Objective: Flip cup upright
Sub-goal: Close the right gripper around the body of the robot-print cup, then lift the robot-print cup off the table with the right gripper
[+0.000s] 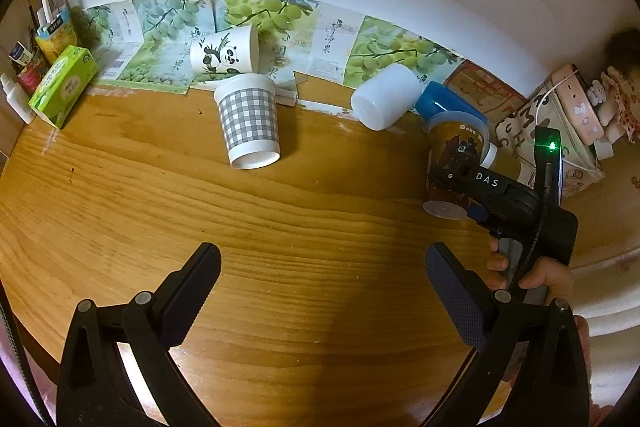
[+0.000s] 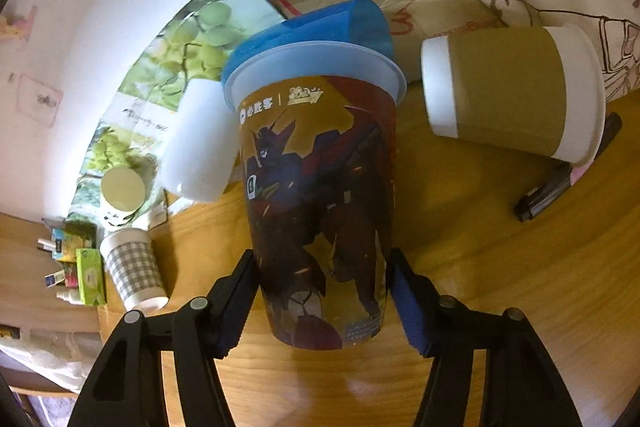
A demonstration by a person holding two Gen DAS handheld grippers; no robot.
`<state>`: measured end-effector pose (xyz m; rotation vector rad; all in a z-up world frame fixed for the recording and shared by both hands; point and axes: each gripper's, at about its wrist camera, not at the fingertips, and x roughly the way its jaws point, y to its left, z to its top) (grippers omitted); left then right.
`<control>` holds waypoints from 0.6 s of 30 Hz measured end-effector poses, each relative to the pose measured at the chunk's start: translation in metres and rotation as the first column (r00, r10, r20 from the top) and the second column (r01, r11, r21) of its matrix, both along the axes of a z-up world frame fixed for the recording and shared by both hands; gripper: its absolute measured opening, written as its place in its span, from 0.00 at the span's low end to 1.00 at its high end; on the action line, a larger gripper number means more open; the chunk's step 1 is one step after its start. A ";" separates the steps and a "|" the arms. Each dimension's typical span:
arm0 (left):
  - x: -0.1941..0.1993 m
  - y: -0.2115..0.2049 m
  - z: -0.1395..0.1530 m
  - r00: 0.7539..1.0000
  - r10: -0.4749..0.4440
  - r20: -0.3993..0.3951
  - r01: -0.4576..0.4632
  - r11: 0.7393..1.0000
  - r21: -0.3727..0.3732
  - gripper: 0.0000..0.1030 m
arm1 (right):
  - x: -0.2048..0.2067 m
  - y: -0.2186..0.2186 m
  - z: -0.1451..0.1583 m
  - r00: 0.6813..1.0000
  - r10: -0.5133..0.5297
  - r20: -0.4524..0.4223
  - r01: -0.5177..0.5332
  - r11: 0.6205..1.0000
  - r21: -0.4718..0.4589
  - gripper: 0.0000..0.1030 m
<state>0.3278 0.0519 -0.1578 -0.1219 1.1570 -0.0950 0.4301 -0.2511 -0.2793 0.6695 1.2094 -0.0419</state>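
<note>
A tall printed cup (image 2: 320,195) with a robot picture and a pale lid stands between the fingers of my right gripper (image 2: 320,299). Both pads press its lower sides, so the gripper is shut on it. The same cup (image 1: 456,155) shows at the right of the left wrist view, held by the right gripper (image 1: 468,183), its base just over the wooden table (image 1: 280,227). My left gripper (image 1: 320,267) is open and empty above the table's front part.
A grey checked cup (image 1: 250,121), a panda cup (image 1: 224,55), a white cup (image 1: 386,97) and a blue cup (image 1: 438,101) lie along the back. An olive-sleeved cup (image 2: 512,93) and a black marker (image 2: 560,179) lie right. A green tissue box (image 1: 64,85) sits at the left.
</note>
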 end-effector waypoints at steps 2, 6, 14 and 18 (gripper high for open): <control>-0.004 0.001 0.002 1.000 -0.002 0.004 0.002 1.000 -0.002 0.99 | -0.003 0.002 0.003 1.000 0.006 0.005 -0.006 1.000 0.004 0.62; -0.010 0.006 0.005 1.000 -0.003 0.016 0.003 1.000 0.002 0.99 | -0.012 0.010 0.009 1.000 0.022 0.017 -0.022 1.000 0.015 0.62; -0.028 0.021 0.012 0.999 0.005 0.036 -0.006 1.000 0.015 0.99 | -0.046 0.033 0.023 0.996 0.082 0.025 -0.084 0.995 0.062 0.62; -0.038 0.034 0.015 0.999 0.014 0.046 -0.015 1.000 0.014 0.99 | -0.064 0.052 0.029 0.992 0.126 0.030 -0.128 0.989 0.080 0.62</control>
